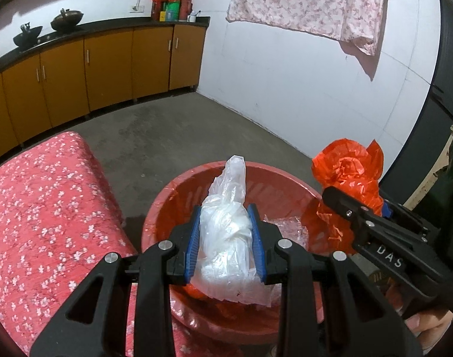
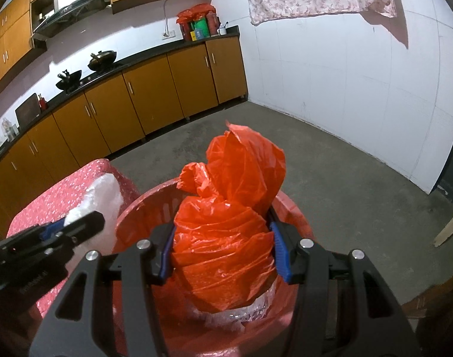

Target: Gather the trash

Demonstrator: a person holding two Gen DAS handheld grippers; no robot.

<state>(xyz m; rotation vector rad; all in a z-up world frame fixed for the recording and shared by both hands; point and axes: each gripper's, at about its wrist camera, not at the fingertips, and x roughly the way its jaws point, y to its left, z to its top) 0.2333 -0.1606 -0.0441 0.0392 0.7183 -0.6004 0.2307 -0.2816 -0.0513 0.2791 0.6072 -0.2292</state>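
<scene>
My left gripper (image 1: 226, 238) is shut on a crumpled clear white plastic bag (image 1: 226, 232), held just over the red bin (image 1: 182, 184) lined with red plastic. Clear crinkled wrap (image 1: 289, 229) lies inside the bin. My right gripper (image 2: 223, 250) is shut on a crumpled orange-red plastic bag (image 2: 229, 208), also above the red bin (image 2: 143, 205). In the left wrist view the right gripper (image 1: 354, 205) with its orange bag (image 1: 345, 172) hangs over the bin's right rim. The right wrist view has the left gripper (image 2: 78, 223) with the white bag (image 2: 101, 199) at the bin's left.
A seat covered in red flowered cloth (image 1: 42, 214) stands against the bin's left side. Bare concrete floor (image 1: 179, 131) stretches to orange cabinets (image 1: 107, 68) under a dark counter with woks. A flowered cloth (image 1: 309, 0) hangs on the white wall. A person's hand (image 1: 431, 324) shows at lower right.
</scene>
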